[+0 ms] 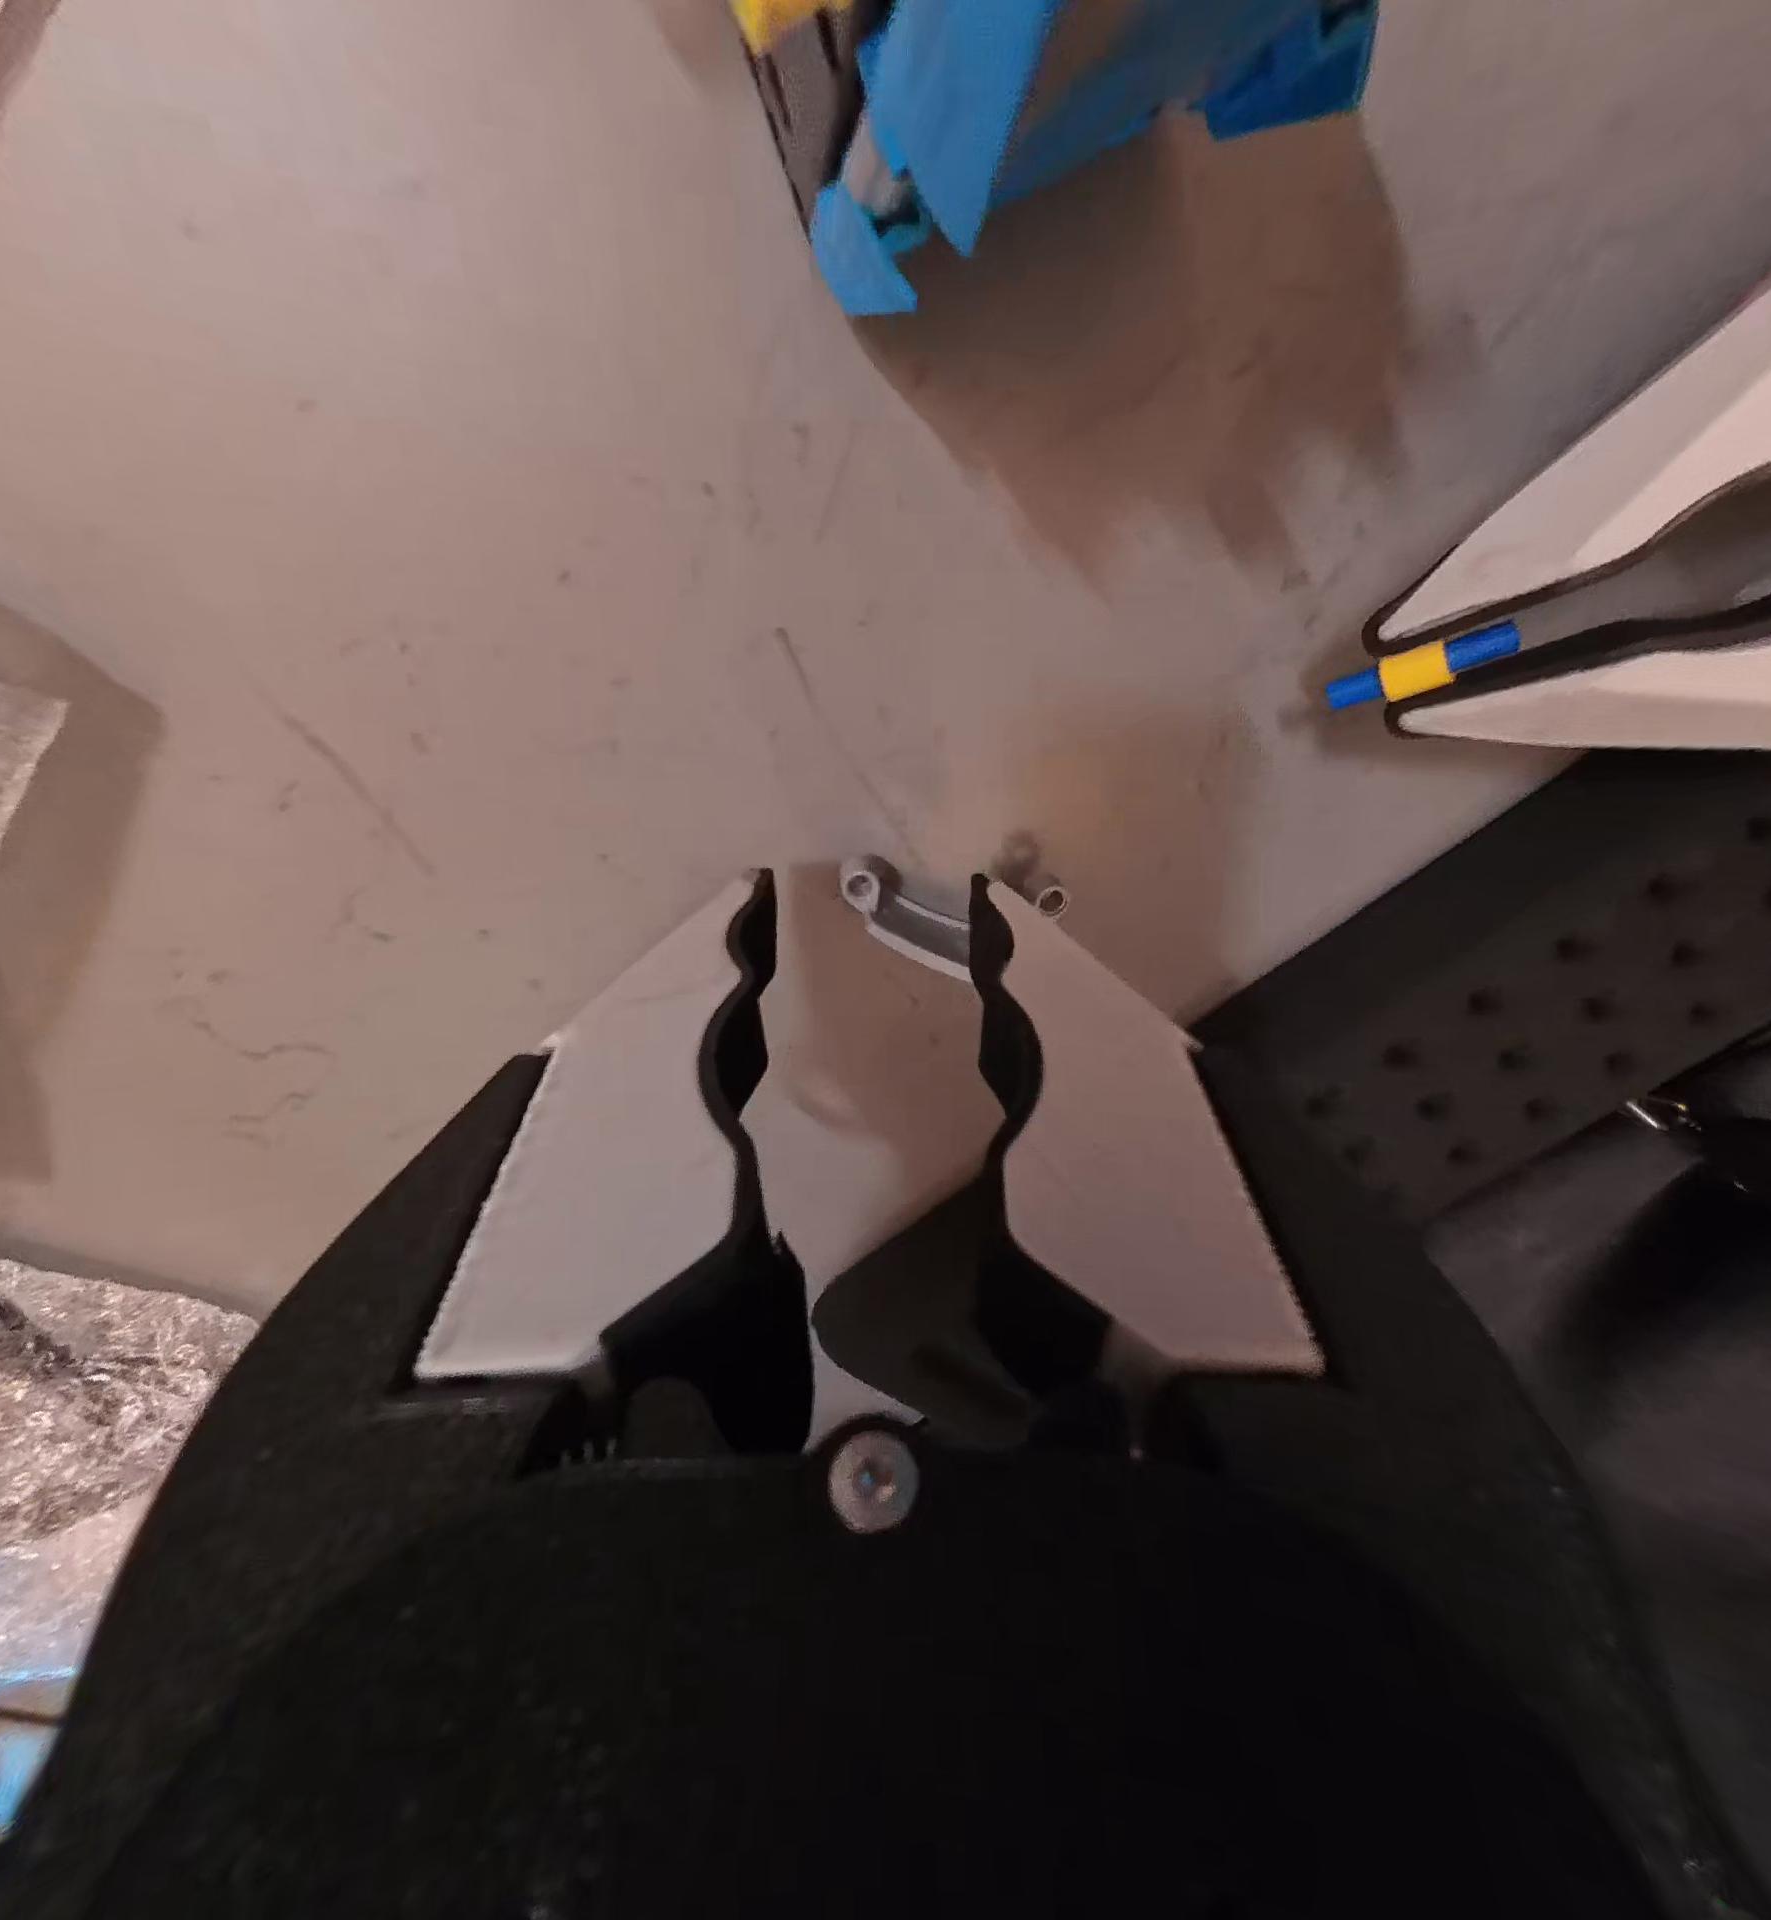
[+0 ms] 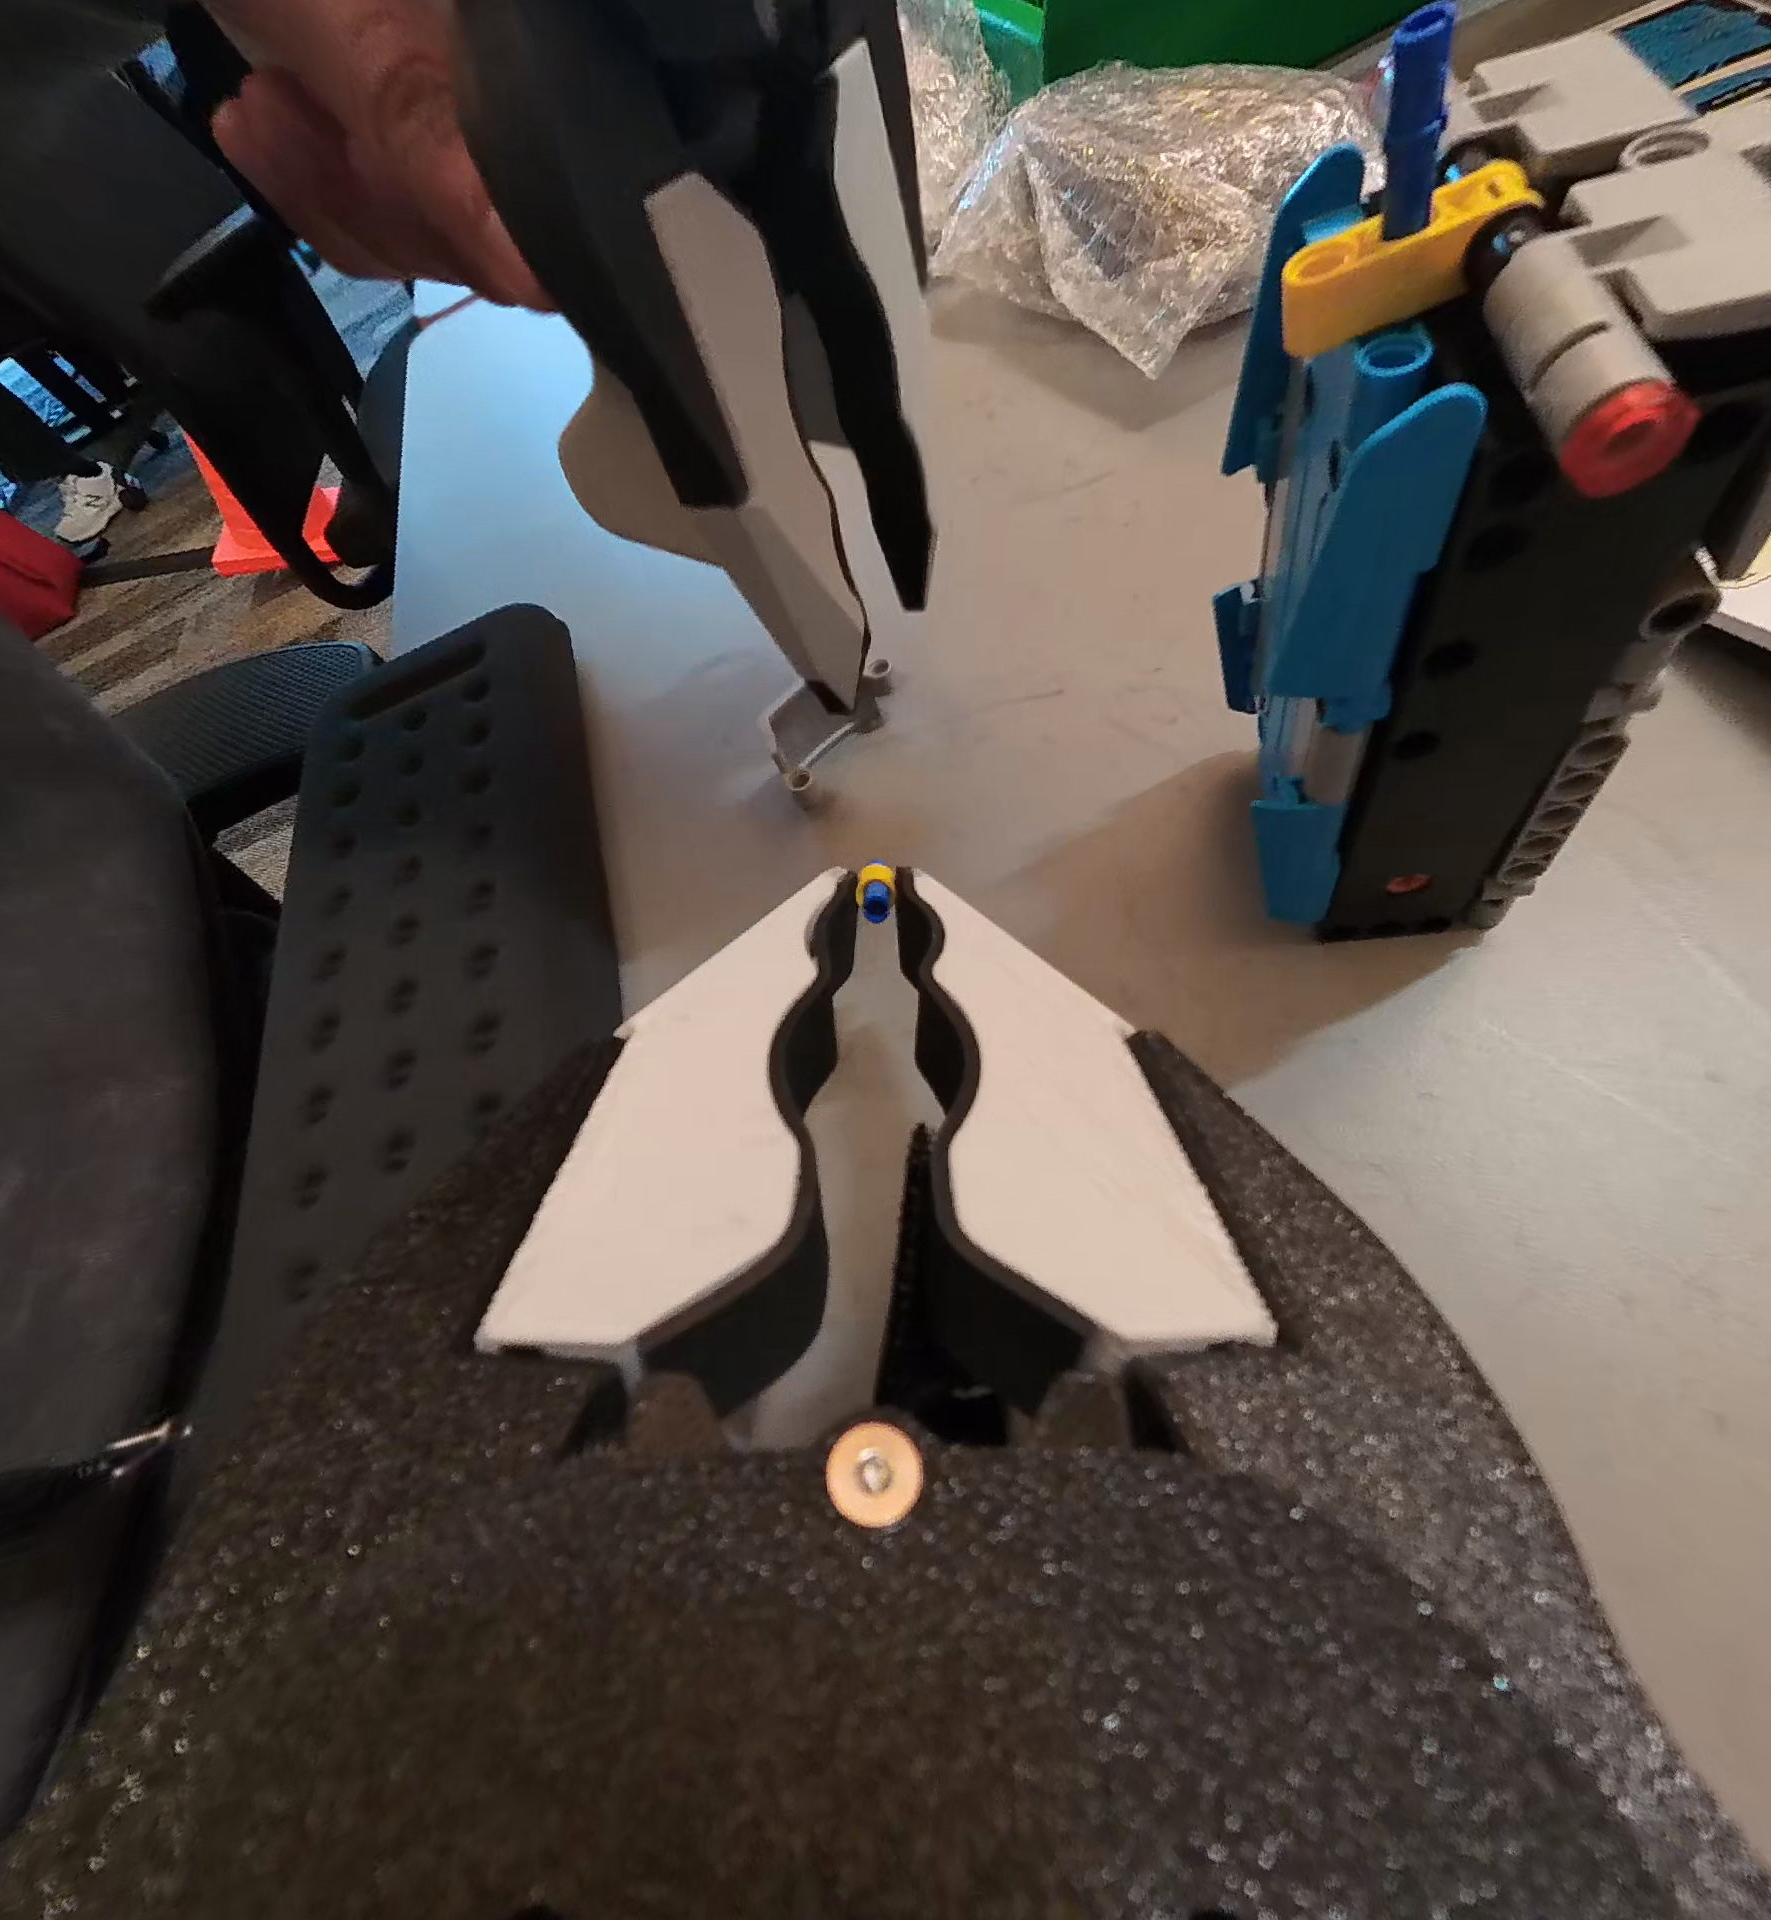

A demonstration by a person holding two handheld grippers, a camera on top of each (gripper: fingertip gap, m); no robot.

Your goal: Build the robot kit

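Observation:
My left gripper (image 1: 873, 891) is open, tips down at the grey table (image 1: 445, 520). A small grey curved beam (image 1: 912, 923) lies flat at its tips, partly behind the right finger. In the right wrist view the left gripper (image 2: 876, 644) comes down from above, and one finger touches the beam (image 2: 827, 732). My right gripper (image 2: 873, 883) is shut on a small blue and yellow pin (image 2: 873, 891) and holds it just above the table, near the beam. It also shows at the right of the left wrist view (image 1: 1385, 675) with the pin (image 1: 1416, 670).
A blue, black and grey brick model (image 2: 1463, 623) stands on the table at the right; it also shows blurred in the left wrist view (image 1: 964, 135). Bubble-wrap bags (image 2: 1120, 187) lie behind. A black perforated chair armrest (image 2: 424, 883) is at the table's left edge. A hand (image 2: 372, 156) holds the left gripper. Left tips to right tips: about 9 centimeters.

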